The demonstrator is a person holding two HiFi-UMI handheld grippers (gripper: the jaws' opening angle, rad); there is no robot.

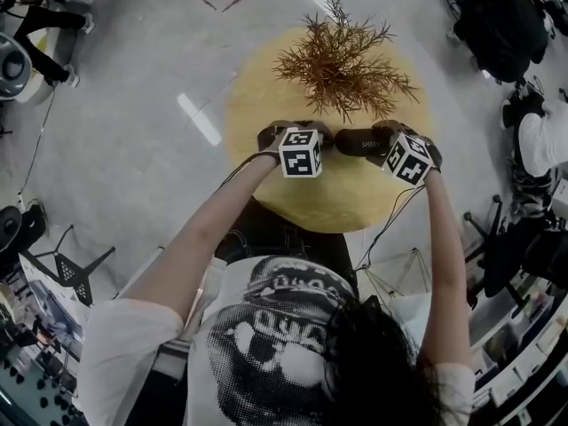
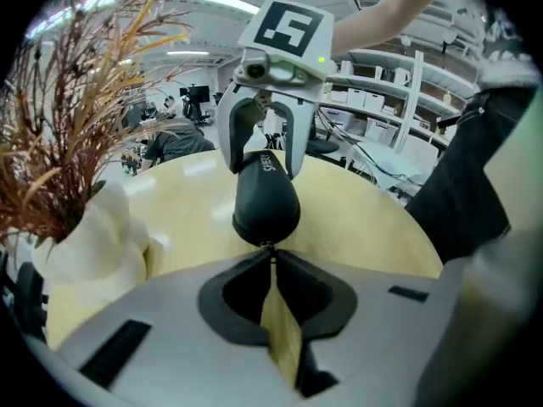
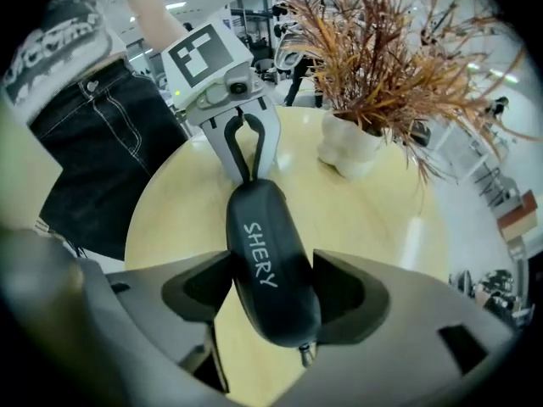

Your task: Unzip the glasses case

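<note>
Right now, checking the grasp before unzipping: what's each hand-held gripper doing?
Left hand-held gripper: shut on the zipper pull.
Right hand-held gripper: shut on the glasses case.

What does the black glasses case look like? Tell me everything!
The glasses case is a smooth, black, rounded pod with SHERY printed on it in white. It looks zipped shut. The right gripper squeezes its sides near one end, and the left gripper pinches the small pull at the other end. It is held over the round yellow table.

White printed T-shirt (image 1: 266, 327); left gripper (image 2: 270, 265) and right gripper (image 3: 271, 299) bear marker cubes (image 1: 300, 152).
</note>
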